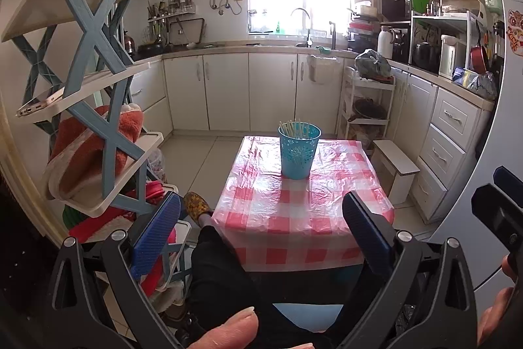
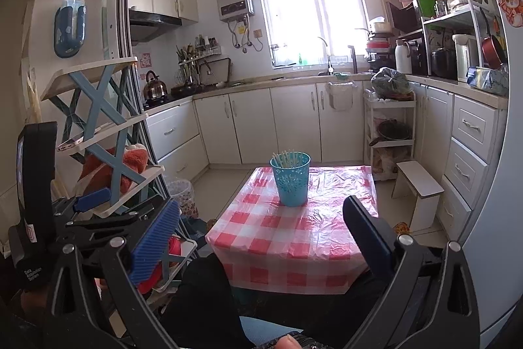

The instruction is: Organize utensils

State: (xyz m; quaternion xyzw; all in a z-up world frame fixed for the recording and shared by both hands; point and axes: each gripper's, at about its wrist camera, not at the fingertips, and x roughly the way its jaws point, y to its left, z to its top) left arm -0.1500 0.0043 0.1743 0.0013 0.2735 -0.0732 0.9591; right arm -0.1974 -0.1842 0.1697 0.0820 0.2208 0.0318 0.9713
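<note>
Left wrist: tongs [image 1: 261,234] apart, empty.

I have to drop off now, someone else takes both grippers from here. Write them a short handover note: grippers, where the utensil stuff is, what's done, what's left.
Left gripper: open, holding nothing, held back from the near edge of the table.
Right gripper: open, holding nothing, likewise short of the table.
Things: blue cup stands upright on the far part of the checked tablecloth, with a bundle of pale chopsticks standing in it.
Done: judging by the views, the sticks are all in the cup; no loose utensils show on the cloth.
Left: I see nothing left to collect; check the table parts hidden behind the fingers and the person's legs before stopping.
</note>
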